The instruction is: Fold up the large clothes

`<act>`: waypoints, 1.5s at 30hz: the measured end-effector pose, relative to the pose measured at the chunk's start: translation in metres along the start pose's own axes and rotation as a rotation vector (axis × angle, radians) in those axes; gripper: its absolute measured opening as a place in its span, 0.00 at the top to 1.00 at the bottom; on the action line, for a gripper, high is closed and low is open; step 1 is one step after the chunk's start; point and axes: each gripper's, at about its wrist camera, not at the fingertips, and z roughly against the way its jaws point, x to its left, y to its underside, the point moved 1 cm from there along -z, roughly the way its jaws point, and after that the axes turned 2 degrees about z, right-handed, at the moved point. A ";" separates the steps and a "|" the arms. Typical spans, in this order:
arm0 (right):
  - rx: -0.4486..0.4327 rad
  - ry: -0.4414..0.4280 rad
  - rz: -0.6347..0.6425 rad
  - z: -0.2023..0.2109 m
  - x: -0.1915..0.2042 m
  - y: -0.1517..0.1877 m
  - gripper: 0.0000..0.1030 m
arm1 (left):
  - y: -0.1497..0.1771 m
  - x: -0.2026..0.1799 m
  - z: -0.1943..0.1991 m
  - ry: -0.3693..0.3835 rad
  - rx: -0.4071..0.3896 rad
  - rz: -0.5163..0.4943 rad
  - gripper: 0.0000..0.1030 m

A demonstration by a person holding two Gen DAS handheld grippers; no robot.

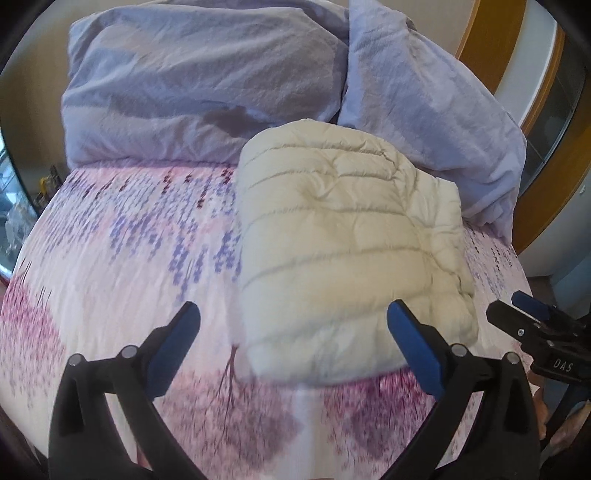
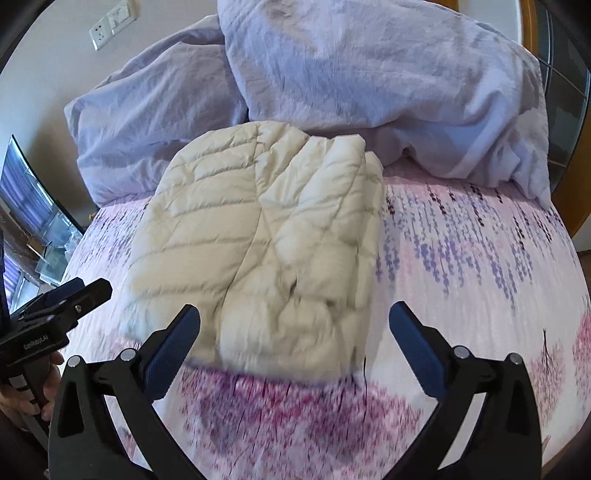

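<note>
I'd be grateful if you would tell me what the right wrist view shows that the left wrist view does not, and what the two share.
Only the right wrist view shows the wall sockets, the left gripper from the side and the hand holding it. Only the left wrist view shows the right gripper from the side. Both show the folded cream puffer jacket lying on the floral bedsheet, the lavender duvet behind it, and each camera's own gripper open, holding nothing.

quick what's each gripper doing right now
Left gripper: open, holding nothing.
Right gripper: open, holding nothing; the folded jacket lies free on the bed.
</note>
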 end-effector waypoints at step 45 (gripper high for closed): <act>0.057 -0.028 -0.058 0.065 0.013 0.077 0.01 | 0.086 -0.026 0.073 0.028 0.031 -0.060 0.02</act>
